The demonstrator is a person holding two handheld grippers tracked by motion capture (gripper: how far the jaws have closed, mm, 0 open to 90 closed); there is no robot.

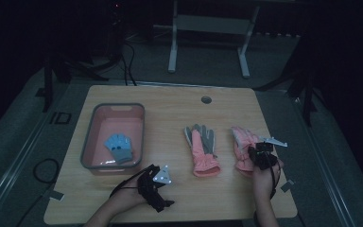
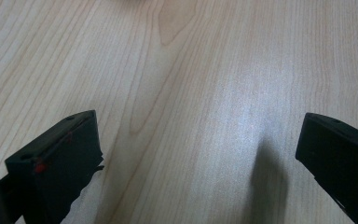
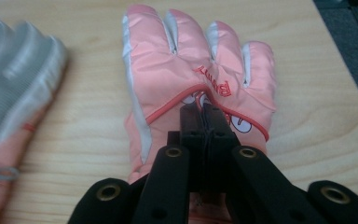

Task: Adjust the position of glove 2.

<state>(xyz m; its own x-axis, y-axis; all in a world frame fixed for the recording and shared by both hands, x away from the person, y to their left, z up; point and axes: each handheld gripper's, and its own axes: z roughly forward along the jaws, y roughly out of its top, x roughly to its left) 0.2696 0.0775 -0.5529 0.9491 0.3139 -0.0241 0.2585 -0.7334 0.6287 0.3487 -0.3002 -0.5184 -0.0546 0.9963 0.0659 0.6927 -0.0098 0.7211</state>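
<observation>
A dim room, a wooden table (image 1: pixel 170 101). From above, the right gripper (image 1: pixel 263 153) sits over a pink glove (image 1: pixel 242 144) at 4 o'clock, fingers pointing to 12; a second glove (image 1: pixel 202 150) lies beside it, a tray (image 1: pixel 90 137) at 9. The left gripper (image 2: pixel 196 163) gapes wide over bare wood. The right gripper view shows jaws pressed together, nothing visibly pinched, over red lettering (image 3: pixel 214 81).

Bare desk (image 1: pixel 170 118) lies open between the pink bin (image 1: pixel 89 142) at the left and the two pink gloves at the right. The palm-up glove (image 1: pixel 202 151) and the back-up glove (image 1: pixel 242 146) lie near each other, a narrow strip between them. The desk's far edge stays open beyond a small round grommet (image 1: pixel 206 100).
</observation>
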